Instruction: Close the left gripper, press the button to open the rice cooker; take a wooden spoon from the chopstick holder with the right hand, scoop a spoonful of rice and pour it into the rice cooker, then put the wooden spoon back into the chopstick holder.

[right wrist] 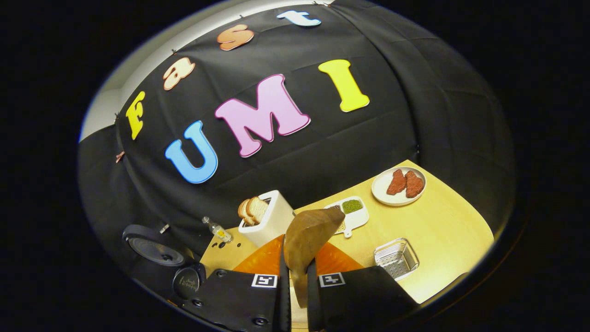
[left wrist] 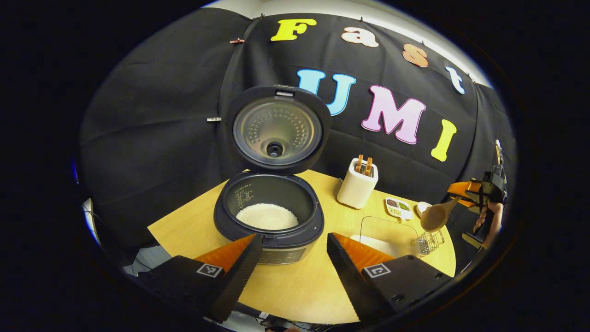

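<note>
Wooden table (left wrist: 299,286) against black cloth. Rice cooker (left wrist: 269,216) near its left edge, lid up, rice inside. Left tongs (left wrist: 290,258) spread apart, empty, before the cooker. Right tongs (right wrist: 295,286) clenched on wooden spoon (right wrist: 306,240), held above the table's right edge.

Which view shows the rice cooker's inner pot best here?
The left gripper view: the rice cooker faces it with its lid up and white rice visible in the pot. The right gripper view catches just the raised lid at its lower left edge.
</note>
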A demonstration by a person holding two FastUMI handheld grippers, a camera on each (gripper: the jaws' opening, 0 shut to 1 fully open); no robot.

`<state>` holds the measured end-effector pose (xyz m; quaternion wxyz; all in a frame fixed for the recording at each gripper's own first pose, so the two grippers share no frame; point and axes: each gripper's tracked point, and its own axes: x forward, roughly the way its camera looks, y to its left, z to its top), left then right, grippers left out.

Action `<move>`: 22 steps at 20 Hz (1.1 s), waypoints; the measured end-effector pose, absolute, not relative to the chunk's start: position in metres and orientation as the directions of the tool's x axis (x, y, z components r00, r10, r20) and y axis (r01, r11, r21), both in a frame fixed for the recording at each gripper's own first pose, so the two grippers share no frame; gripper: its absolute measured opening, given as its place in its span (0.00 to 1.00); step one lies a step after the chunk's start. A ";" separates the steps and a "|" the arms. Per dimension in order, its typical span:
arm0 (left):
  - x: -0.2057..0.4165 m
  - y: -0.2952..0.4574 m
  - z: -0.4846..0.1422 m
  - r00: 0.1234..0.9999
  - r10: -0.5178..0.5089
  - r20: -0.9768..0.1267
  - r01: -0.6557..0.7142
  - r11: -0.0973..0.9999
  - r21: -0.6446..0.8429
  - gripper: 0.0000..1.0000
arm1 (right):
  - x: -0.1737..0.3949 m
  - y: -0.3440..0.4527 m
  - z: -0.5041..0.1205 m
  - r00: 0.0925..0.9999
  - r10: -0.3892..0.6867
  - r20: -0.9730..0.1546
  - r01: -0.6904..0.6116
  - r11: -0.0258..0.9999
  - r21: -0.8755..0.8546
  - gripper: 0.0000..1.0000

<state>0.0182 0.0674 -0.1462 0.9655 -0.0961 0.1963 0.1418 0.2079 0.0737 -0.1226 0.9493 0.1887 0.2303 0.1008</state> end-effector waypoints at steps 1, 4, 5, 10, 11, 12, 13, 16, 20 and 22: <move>0.017 0.071 -0.149 0.881 0.237 -0.410 -0.315 0.940 -0.133 0.92 | 0.205 0.084 -0.131 0.866 0.289 -0.409 -0.124 0.915 0.383 0.18; 0.009 0.080 -0.156 0.874 0.241 -0.423 -0.327 0.934 -0.143 0.95 | 0.198 0.105 -0.160 0.847 0.303 -0.437 -0.188 0.939 0.287 0.18; 0.007 0.082 -0.159 0.870 0.242 -0.429 -0.331 0.933 -0.143 0.95 | 0.196 0.111 -0.172 0.841 0.301 -0.450 -0.205 0.946 0.250 0.18; -0.011 0.089 -0.175 0.850 0.258 -0.459 -0.352 0.927 -0.132 0.95 | 0.197 0.119 -0.215 0.835 0.272 -0.478 -0.251 0.962 0.109 0.18; -0.014 0.088 -0.178 0.847 0.257 -0.466 -0.355 0.925 -0.135 0.95 | 0.197 0.119 -0.222 0.834 0.263 -0.485 -0.251 0.964 0.092 0.18; -0.015 0.088 -0.181 0.844 0.254 -0.473 -0.357 0.924 -0.140 0.95 | 0.197 0.119 -0.228 0.834 0.256 -0.489 -0.252 0.965 0.075 0.18; -0.016 0.088 -0.184 0.841 0.252 -0.479 -0.358 0.923 -0.143 0.92 | 0.197 0.118 -0.235 0.836 0.246 -0.491 -0.251 0.966 0.055 0.18; -0.015 0.089 -0.186 0.839 0.251 -0.484 -0.358 0.923 -0.142 0.95 | 0.187 0.122 -0.251 0.825 0.244 -0.510 -0.259 0.965 0.043 0.18; -0.013 0.092 -0.185 0.843 0.249 -0.478 -0.356 0.923 -0.147 0.95 | 0.171 0.141 -0.265 0.793 0.263 -0.550 -0.246 0.963 0.107 0.18; -0.012 0.093 -0.184 0.844 0.250 -0.475 -0.357 0.922 -0.151 0.95 | 0.166 0.154 -0.263 0.779 0.285 -0.558 -0.241 0.958 0.153 0.18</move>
